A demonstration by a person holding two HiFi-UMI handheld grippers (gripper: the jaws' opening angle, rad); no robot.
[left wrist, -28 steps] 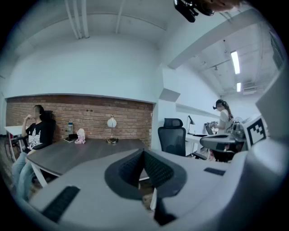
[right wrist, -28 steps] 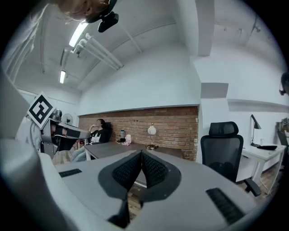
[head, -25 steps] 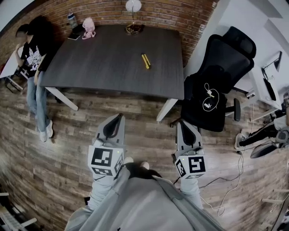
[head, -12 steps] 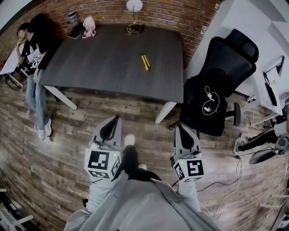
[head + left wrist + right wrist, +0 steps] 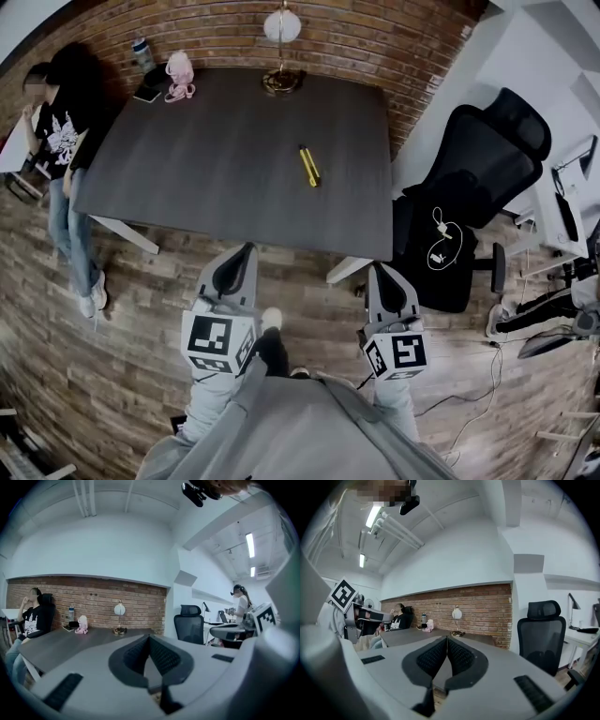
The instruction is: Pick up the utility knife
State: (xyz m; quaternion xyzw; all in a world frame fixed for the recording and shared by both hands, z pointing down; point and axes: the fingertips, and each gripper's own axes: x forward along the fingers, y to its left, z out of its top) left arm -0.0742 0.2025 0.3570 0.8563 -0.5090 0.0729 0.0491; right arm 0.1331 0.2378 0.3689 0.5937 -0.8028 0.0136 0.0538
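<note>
While standing on the wood floor (image 5: 112, 309), short of the near edge of the table (image 5: 234, 178), holding both tools out low and level. On the left gripper (image 5: 246, 251), jaws pressed tight together, nothing between them. Same on the right gripper (image 5: 380, 269): closed up and empty. Both just off the near edge of the table, not yet over it.

As for the utility knife (image 5: 309, 166), yellow and black: lying flat on the table, a bit right of the middle, well apart from both tools, with bare table all round it. At the far end of the table, a lamp (image 5: 281, 26), a pink toy (image 5: 178, 73) and a bottle (image 5: 142, 52). At its left end, a person (image 5: 66, 122). To its right, a black chair (image 5: 469, 187).

Step in hand, most likely: coming up to the table, before any reach. Nothing picked up yet.

Next, probably: get close to the near edge, reach the right gripper out over the table, open its jaws wide, come down with one jaw on each long side of the knife, then squeeze and lift. Thin and flat, so easy to push away instead of grab.
</note>
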